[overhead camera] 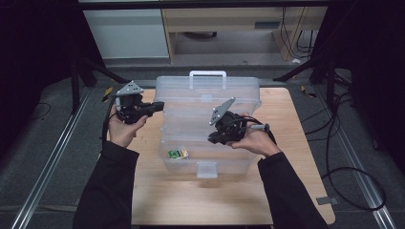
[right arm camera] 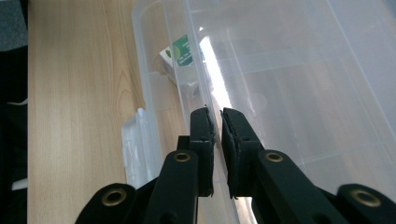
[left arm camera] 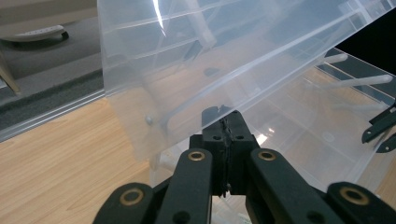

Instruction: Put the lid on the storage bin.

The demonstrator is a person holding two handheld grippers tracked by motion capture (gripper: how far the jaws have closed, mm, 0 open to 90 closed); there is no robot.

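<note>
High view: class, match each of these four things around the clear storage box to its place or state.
Things:
1. lid
2. green packet
3. white handle
4. latch tab

Places or states:
A. on the box's far side
B. inside the box, near-left corner
C. middle of the box's near wall
D. clear, tilted up off the box

Pairs: 1-D, 2-B, 3-A, 4-C

Both claws [overhead camera: 155,106] [overhead camera: 213,138] seemingly grip the clear box's lid [overhead camera: 207,107].
</note>
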